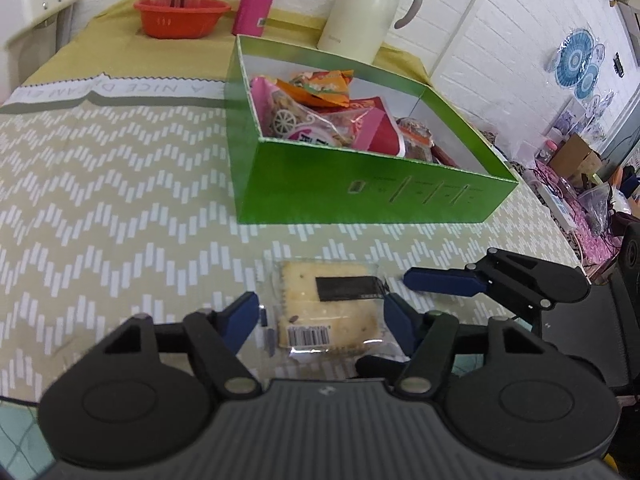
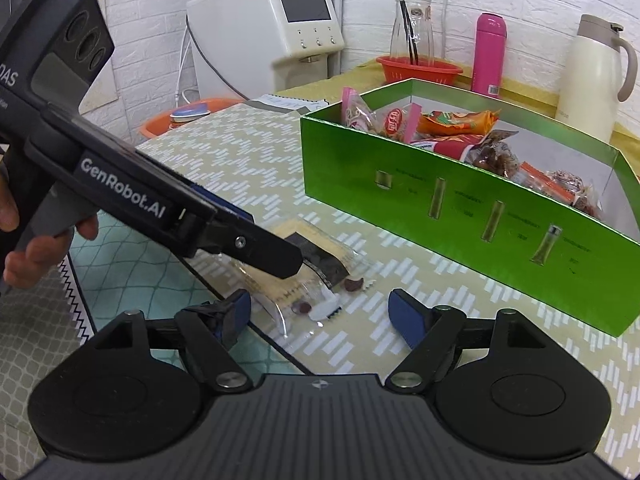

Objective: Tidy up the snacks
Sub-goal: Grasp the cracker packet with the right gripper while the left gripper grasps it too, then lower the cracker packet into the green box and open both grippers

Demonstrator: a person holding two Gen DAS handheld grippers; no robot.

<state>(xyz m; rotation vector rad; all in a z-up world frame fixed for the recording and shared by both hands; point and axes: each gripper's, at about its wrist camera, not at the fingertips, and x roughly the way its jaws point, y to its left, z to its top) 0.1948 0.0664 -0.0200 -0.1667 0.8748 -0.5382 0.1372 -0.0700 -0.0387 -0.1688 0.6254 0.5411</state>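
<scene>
Low in the left wrist frame, the left gripper [image 1: 322, 320] straddles a cracker packet [image 1: 328, 308] on the patterned tablecloth [image 1: 100, 200], fingers spread either side. Beyond it sits the green box [image 1: 360, 188] of snacks. Right gripper [image 2: 320, 316] hangs spread beside the packet's corner.

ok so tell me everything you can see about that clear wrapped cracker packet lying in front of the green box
The clear plastic cracker packet lies flat on the zigzag-patterned tablecloth, near the table's front edge, apart from the green cardboard box. Inside show pale square crackers with dark specks. A black label crosses the top, and a barcode sits at the near end. The crimped wrapper ends look sealed. The left gripper has its open jaws on either side of the packet; whether they touch it is unclear. The right gripper, also open, is beside it.
</scene>
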